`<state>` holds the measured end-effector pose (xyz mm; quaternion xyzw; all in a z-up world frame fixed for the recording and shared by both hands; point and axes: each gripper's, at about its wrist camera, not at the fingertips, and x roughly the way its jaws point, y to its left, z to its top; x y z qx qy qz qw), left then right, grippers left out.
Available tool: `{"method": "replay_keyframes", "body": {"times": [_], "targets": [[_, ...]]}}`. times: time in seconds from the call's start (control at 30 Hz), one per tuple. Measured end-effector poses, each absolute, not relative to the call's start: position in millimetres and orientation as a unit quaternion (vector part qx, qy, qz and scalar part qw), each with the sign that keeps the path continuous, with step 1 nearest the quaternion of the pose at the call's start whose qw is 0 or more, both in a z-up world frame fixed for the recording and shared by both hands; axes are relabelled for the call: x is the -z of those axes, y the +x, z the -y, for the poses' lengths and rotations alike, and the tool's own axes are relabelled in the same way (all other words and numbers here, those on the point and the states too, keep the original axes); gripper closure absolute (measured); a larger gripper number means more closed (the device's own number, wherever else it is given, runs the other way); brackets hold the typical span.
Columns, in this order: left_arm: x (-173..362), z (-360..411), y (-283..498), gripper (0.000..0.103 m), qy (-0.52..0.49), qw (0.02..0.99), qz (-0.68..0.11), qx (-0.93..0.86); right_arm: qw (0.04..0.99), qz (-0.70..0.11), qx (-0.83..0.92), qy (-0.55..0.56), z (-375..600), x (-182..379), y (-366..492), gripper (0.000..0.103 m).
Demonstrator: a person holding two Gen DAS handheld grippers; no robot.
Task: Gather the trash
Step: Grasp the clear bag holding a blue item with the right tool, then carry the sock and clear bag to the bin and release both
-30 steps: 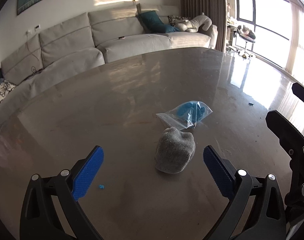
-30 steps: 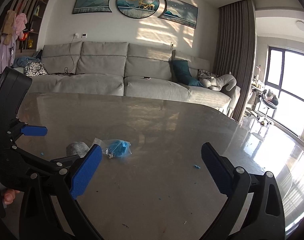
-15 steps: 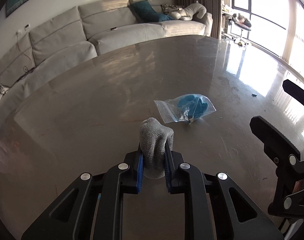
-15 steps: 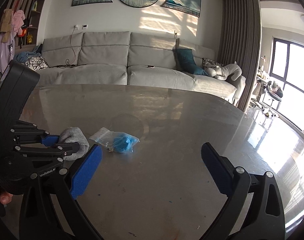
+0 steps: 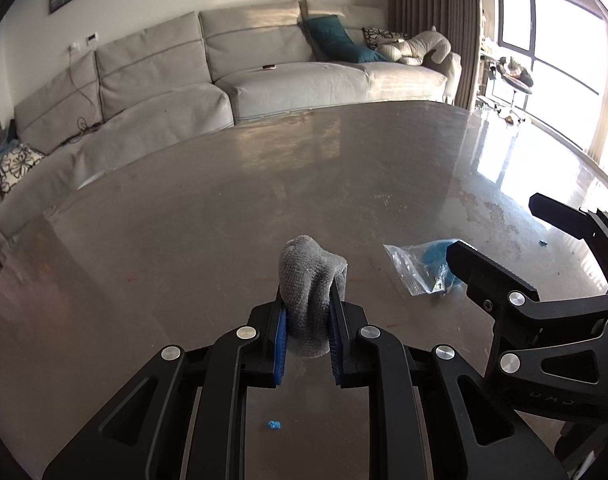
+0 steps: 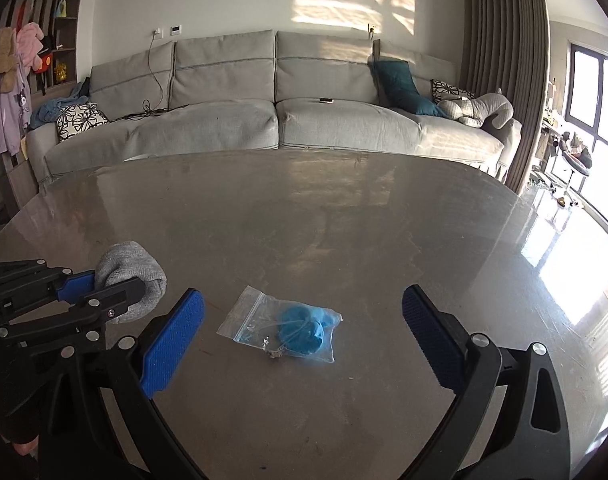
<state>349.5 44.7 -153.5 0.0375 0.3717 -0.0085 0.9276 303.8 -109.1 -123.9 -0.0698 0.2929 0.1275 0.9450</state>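
Observation:
My left gripper point(image 5: 307, 312) is shut on a grey cloth point(image 5: 309, 280) and holds it just above the brown table point(image 5: 184, 220). The cloth also shows in the right wrist view point(image 6: 132, 272), pinched by the left gripper point(image 6: 104, 288). A clear zip bag with blue stuff inside point(image 6: 288, 328) lies on the table between the open fingers of my right gripper point(image 6: 304, 336). In the left wrist view the bag point(image 5: 419, 268) is partly hidden behind the right gripper's finger point(image 5: 487, 276).
A tiny blue scrap point(image 5: 274, 424) lies on the table under the left gripper, another point(image 5: 542, 243) far right. A grey sofa point(image 6: 264, 112) stands beyond the table's far edge. Windows and bright floor are on the right.
My left gripper closed on the grey cloth and lifted it, drifting left of the bag. My right gripper moved forward over the zip bag, still open.

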Motion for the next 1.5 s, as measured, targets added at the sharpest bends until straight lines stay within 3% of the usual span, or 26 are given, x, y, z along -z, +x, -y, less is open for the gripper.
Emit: {"method": "replay_keyframes", "body": {"times": [0.3, 0.33, 0.37, 0.4, 0.5, 1.0, 1.5], "targets": [[155, -57, 369, 0.086, 0.016, 0.927, -0.375, 0.009, 0.908, -0.394, -0.122, -0.072, 93, 158, 338, 0.008], [156, -57, 369, 0.086, 0.016, 0.926, -0.376, 0.011, 0.901, -0.409, -0.119, -0.077, 91, 164, 340, 0.017], [157, -56, 369, 0.086, 0.019, 0.927, -0.376, 0.01, 0.9, -0.414, -0.112, -0.08, 91, 165, 341, 0.044], [156, -56, 369, 0.086, 0.021, 0.927, -0.374, 0.01, 0.901, -0.411, -0.111, -0.079, 92, 163, 341, 0.058], [156, -60, 371, 0.086, 0.021, 0.928, -0.373, 0.012, 0.903, -0.408, -0.114, -0.072, 93, 161, 337, 0.065], [143, -45, 339, 0.086, 0.015, 0.934, -0.353, 0.054, 0.945, -0.307, -0.106, -0.051, 133, 103, 256, 0.068], [140, 20, 275, 0.086, 0.039, 0.927, -0.342, 0.148, 0.955, -0.294, -0.019, -0.015, 200, 112, 177, 0.068]]}}
